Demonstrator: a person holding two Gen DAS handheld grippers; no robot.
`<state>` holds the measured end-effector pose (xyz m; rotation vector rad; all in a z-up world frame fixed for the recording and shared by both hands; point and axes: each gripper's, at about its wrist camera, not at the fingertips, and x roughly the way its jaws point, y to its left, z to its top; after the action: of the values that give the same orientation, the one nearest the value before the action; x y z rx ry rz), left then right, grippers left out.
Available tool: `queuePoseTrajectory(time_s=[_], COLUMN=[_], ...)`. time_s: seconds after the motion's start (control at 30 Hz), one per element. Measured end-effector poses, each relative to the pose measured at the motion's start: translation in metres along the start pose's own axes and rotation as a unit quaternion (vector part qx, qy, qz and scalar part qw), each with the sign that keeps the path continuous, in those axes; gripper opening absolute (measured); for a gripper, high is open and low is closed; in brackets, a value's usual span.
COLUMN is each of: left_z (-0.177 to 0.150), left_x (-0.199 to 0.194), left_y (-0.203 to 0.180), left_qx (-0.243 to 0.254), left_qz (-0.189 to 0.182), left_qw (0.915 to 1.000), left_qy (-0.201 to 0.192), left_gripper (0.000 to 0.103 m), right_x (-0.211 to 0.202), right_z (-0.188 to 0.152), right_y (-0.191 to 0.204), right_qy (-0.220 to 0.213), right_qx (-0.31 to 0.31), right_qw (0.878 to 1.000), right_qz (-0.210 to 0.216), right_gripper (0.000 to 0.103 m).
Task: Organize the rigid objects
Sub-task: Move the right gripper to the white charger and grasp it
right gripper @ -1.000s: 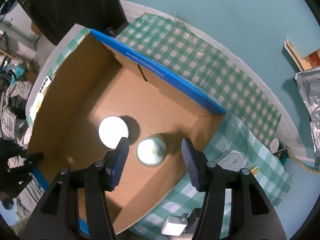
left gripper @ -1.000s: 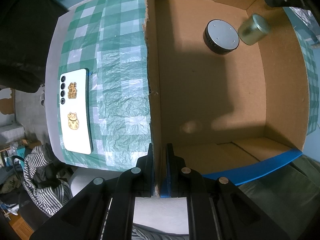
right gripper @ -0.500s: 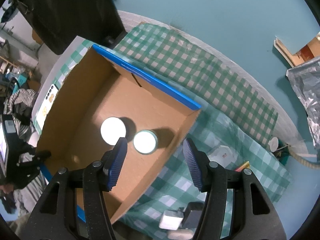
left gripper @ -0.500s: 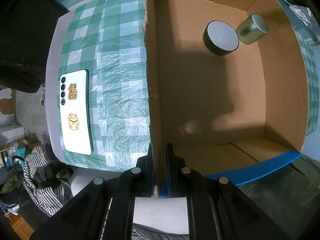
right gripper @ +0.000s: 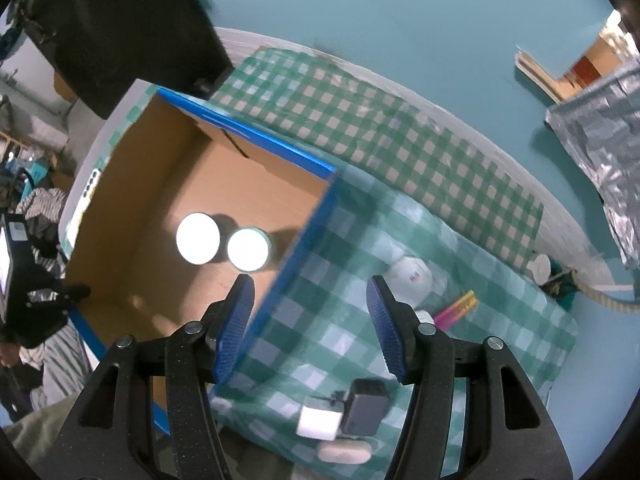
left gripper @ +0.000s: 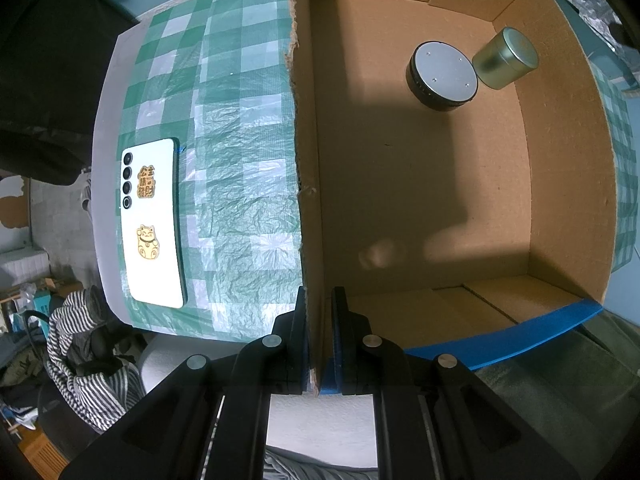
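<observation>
An open cardboard box [left gripper: 568, 184] [right gripper: 132, 184] stands on a green checked cloth. Inside it a black round puck with a silver top [left gripper: 442, 74] [right gripper: 198, 238] stands beside a green metal tin [left gripper: 505, 58] [right gripper: 248, 250]. My left gripper [left gripper: 320, 312] is shut on the box's near wall, one pad on each side. My right gripper [right gripper: 312, 300] is open and holds nothing, hanging above the box's blue-edged right wall and the cloth.
A white phone [left gripper: 152, 222] lies on the cloth left of the box. Right of the box lie a white round device [right gripper: 412, 276], a pink stick [right gripper: 456, 310], a white cube [right gripper: 320, 422] and a dark block [right gripper: 366, 408]. Striped clothing [left gripper: 84, 352] lies off the table.
My right gripper has moved away from the tin, out over the box's right wall and the cloth. The tin now stands alone next to the puck. The left gripper has not moved.
</observation>
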<state>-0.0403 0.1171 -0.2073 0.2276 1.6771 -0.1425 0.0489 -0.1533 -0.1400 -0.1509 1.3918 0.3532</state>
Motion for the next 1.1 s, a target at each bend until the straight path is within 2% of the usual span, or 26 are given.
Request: queuePoseTrajectory(time_s=[0.5, 0.83, 1.1], left_z=[-0.005, -0.005, -0.005], left_x=[0.002, 0.002, 0.004], left_y=[0.004, 0.005, 0.005], left_qx=[0.002, 0.002, 0.002], left_qz=[0.003, 0.005, 0.009], left_qw=[1.0, 1.0, 0.9999], left_qy=[0.001, 0.002, 0.005], left_gripper=[0.009, 0.009, 0.009], right_x=[0.042, 0.079, 0.101], right_z=[-0.042, -0.069, -0.074], right_y=[-0.08, -0.089, -0.096], right_qy=[0.038, 0.055, 0.057], right_qx=[0.062, 0.03, 0.045], right_qw=[0.997, 0.998, 0.997], right_qz=[-0.025, -0.031, -0.011], right_gripper=[0.059, 0.059, 0.059])
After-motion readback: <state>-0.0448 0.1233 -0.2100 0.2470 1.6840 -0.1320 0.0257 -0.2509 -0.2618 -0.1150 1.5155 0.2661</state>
